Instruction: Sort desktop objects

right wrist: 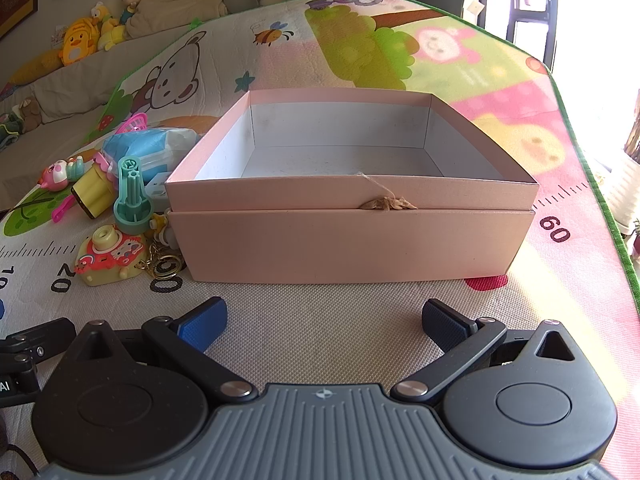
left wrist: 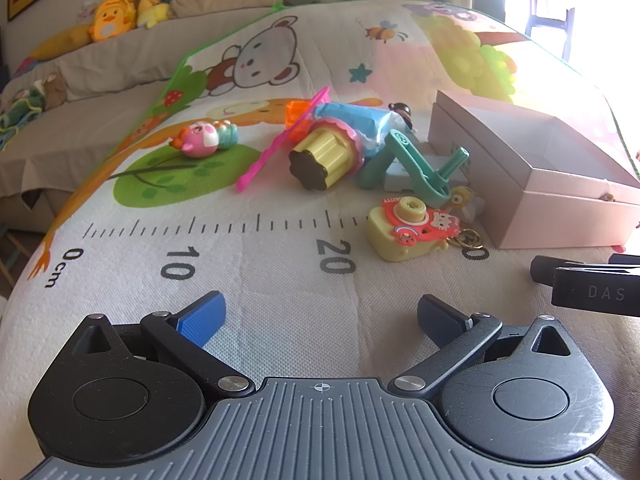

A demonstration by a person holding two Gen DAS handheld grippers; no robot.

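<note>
An open pink box (right wrist: 352, 240) with a white inside stands on the play mat, empty; it also shows in the left wrist view (left wrist: 560, 200). Left of it lies a pile of toys: a yellow toy camera keychain (left wrist: 408, 228), a teal plastic toy (left wrist: 416, 164), a yellow and pink cupcake toy (left wrist: 328, 156), a blue tissue pack (left wrist: 356, 120), a pink stick (left wrist: 280, 140) and a pink pig toy (left wrist: 200, 140). My left gripper (left wrist: 320, 316) is open and empty in front of the toys. My right gripper (right wrist: 324, 320) is open and empty in front of the box.
The cartoon play mat (left wrist: 260, 264) with a printed ruler covers the surface. A beige sofa with plush toys (left wrist: 112, 16) stands behind. The right gripper's body (left wrist: 592, 288) shows at the right edge of the left wrist view.
</note>
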